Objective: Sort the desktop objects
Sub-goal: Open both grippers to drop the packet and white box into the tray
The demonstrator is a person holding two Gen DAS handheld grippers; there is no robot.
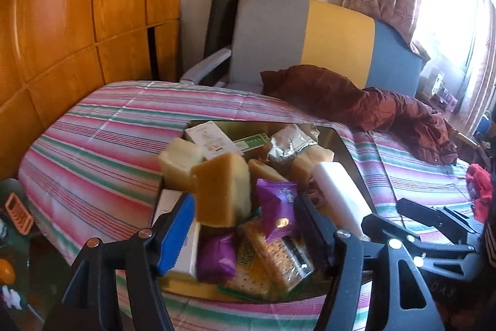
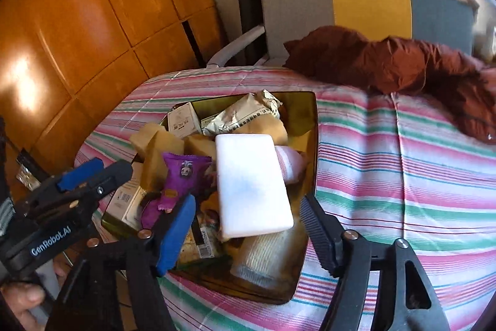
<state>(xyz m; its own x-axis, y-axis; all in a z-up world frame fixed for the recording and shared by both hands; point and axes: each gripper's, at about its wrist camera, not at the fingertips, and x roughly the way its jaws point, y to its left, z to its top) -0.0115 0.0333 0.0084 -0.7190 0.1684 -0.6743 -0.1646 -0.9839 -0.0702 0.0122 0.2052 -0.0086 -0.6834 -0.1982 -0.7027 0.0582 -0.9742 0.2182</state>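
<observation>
A shallow gold tray (image 1: pixel 341 138) on the striped cloth holds a heap of small goods. In the left wrist view a yellow sponge block (image 1: pixel 223 191), blurred, sits just ahead of my left gripper (image 1: pixel 245 225), close to its blue pad; the jaws stand wide and do not clamp it. Below lie purple snack packets (image 1: pixel 276 207) and a cracker pack (image 1: pixel 272 256). In the right wrist view a white block (image 2: pixel 251 185) rests on the heap between the fingers of my right gripper (image 2: pixel 248 222), which is open and not pressing on it.
A dark red jacket (image 2: pixel 387 64) lies at the cloth's far right. A grey, yellow and blue chair back (image 1: pixel 310 39) stands behind the table, with orange wooden panels (image 1: pixel 77 20) to the left. A white box (image 1: pixel 210 138) and a silver packet (image 1: pixel 288 141) fill the tray's far end.
</observation>
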